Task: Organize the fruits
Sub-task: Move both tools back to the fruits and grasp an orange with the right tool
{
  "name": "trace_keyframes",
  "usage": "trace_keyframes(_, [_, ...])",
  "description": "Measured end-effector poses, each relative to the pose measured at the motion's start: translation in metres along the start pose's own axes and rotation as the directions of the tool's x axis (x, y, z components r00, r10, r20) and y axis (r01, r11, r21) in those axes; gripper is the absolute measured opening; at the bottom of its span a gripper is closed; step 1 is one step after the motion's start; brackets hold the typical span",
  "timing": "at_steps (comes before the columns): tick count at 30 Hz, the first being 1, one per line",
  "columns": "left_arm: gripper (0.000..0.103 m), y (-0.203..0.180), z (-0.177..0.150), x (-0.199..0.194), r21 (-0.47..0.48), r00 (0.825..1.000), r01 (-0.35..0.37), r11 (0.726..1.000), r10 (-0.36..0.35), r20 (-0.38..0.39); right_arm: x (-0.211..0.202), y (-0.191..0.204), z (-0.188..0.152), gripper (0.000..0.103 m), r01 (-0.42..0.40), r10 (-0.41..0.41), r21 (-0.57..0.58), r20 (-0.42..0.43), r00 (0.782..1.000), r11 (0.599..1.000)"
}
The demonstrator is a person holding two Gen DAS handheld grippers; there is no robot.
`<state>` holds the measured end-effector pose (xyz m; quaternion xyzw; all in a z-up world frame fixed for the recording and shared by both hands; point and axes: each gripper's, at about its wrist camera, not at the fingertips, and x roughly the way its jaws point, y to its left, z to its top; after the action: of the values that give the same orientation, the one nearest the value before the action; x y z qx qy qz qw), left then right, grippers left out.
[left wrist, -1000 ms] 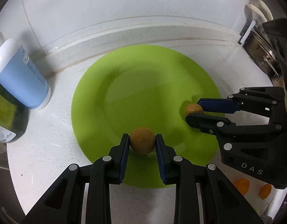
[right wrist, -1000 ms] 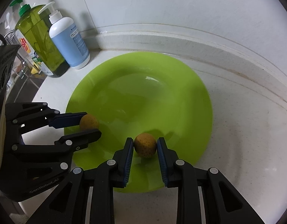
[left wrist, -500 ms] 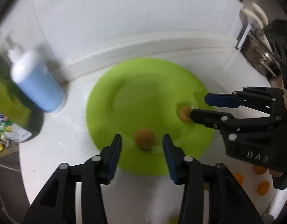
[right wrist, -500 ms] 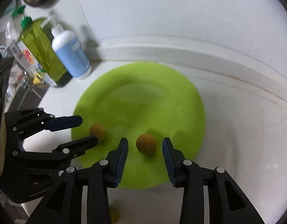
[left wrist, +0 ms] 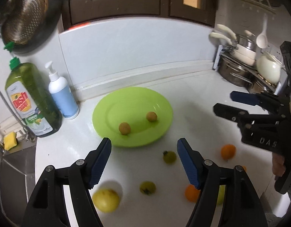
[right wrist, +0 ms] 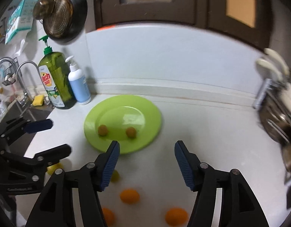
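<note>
We see left gripper (left wrist: 143,147) and right gripper (right wrist: 146,149) just opening, empty | two brown fruits (left wrist: 124,128) on green plate (left wrist: 160,102) | oranges (right wrist: 129,196) on counter: probably firm, light, rollable; we grip across the middle.

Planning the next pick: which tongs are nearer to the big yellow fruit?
Left. The left tongs hang just over the yellow fruit; the right tongs are farther right.

A green soap bottle (left wrist: 32,102) and a blue pump bottle (left wrist: 62,96) stand side by side at the worktop's (left wrist: 192,98) back left, pots (left wrist: 238,70) far right.
</note>
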<state>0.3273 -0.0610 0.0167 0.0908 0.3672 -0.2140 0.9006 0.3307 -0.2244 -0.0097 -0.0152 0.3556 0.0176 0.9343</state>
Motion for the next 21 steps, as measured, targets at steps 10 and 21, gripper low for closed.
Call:
trace_keyframes(10, [0.071,-0.033,-0.052,-0.023,0.069,0.999,0.022,0.997,-0.025,0.035,-0.058,-0.012,-0.065,0.061,0.158,-0.160,0.125,0.008,0.987,0.979])
trace_keyframes(21, [0.071,-0.059,-0.093,0.003,0.307,0.996,0.093,0.947,-0.094,-0.011,-0.055,-0.018,-0.128,0.061,0.227,-0.205,0.194,-0.126,0.971,0.954])
